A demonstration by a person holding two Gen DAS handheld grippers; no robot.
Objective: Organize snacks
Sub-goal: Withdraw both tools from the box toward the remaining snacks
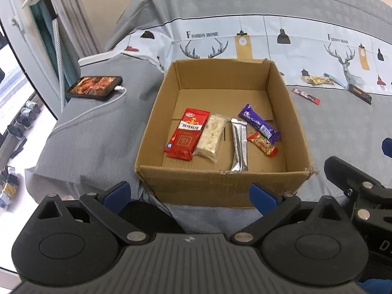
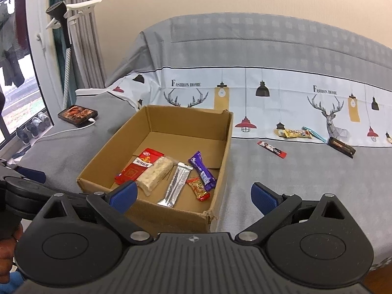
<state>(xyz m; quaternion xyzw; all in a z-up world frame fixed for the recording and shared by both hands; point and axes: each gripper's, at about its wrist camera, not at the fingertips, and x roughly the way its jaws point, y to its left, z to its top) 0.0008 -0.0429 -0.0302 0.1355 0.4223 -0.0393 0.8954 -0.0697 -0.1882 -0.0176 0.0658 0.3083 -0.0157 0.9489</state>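
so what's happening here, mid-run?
A person holds two handheld grippers over a bed, sorting snacks into a cardboard box. Both the left gripper and the right gripper are open and empty, held at the box's near edge. Five snacks already lie in the box, including a purple bar and a silver stick. Still out on the bed to the right: a red stick, a yellow packet and a dark bar.
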